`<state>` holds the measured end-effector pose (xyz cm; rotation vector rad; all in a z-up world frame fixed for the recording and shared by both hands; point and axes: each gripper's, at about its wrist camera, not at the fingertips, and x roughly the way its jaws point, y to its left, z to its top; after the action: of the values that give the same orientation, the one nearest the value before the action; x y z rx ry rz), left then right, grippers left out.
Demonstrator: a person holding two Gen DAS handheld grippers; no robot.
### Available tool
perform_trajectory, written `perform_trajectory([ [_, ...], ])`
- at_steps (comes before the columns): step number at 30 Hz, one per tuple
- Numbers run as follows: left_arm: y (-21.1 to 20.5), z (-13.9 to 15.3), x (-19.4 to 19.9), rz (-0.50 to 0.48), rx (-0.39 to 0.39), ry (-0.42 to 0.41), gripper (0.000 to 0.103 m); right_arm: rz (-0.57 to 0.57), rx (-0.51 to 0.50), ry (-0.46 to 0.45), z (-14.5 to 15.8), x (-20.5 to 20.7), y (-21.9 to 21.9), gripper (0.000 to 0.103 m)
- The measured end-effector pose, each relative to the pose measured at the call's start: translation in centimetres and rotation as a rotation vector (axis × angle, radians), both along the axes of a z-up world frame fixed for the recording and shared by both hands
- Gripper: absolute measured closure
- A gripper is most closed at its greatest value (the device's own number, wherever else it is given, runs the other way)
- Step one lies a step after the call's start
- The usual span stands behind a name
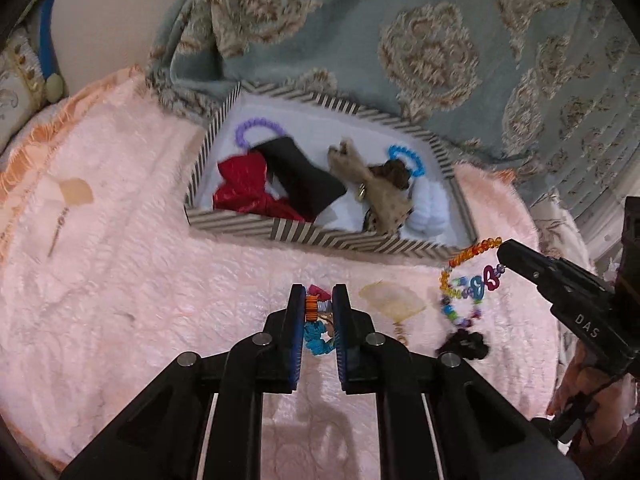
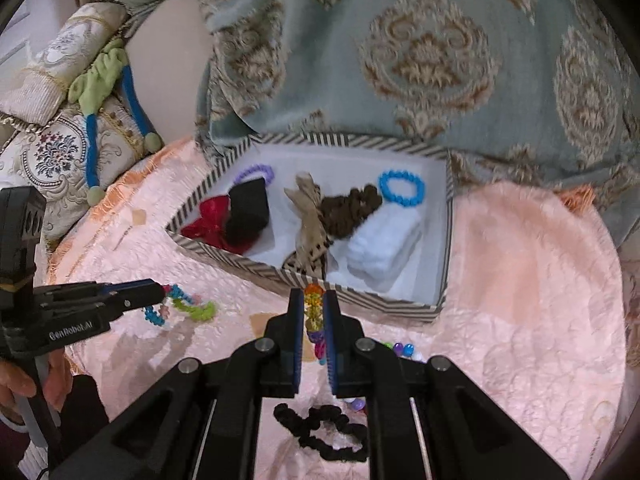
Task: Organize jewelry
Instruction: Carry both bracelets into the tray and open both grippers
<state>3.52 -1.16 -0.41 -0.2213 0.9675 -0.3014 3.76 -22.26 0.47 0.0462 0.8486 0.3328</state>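
Both grippers are gripping jewelry above the pink fuzzy blanket (image 1: 140,280).
Left gripper (image 1: 319,308), marked "GenRobot.AI", is clamping a multicoloured coiled bracelet (image 1: 316,320); right gripper (image 2: 313,312), marked "DAS", is clamping a rainbow bead bracelet (image 2: 313,312).

The left gripper (image 1: 319,308) was clamped on a multicoloured hair tie (image 1: 317,322) above the pink fluffy mat (image 1: 140,280). At right, the right gripper (image 1: 505,254) held a beaded bracelet (image 1: 466,280) near the striped box (image 1: 232,226).
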Motion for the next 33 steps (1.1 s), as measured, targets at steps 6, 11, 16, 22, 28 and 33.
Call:
perform_trajectory([
  [6, 1.4, 3.2, -0.6, 0.022, -0.011, -0.037, 0.103, 0.006, 0.013, -0.061, 3.2, -1.8, -0.1, 0.094],
  [11, 1.6, 5.0, -1.1, 0.026, 0.013, -0.067, 0.103, 0.023, 0.007, -0.086, 4.8, -2.8, 0.6, 0.094],
  [16, 1.1, 6.0, -1.0, 0.030, 0.050, -0.090, 0.103, 0.029, 0.004, -0.095, 5.5, -3.1, 0.8, 0.094],
  [22, 0.2, 6.3, -0.3, 0.024, 0.092, -0.102, 0.103, 0.035, -0.002, -0.093, 5.8, -2.7, 0.9, 0.094],
  [28, -0.7, 5.9, 2.1, 0.014, 0.115, -0.101, 0.103, 0.042, -0.028, -0.080, 5.4, -1.0, 1.3, 0.094],
  [33, -1.4, 5.3, 4.8, 0.005, 0.122, -0.096, 0.103, 0.048, -0.046, -0.066, 5.0, 1.8, 1.4, 0.094],
])
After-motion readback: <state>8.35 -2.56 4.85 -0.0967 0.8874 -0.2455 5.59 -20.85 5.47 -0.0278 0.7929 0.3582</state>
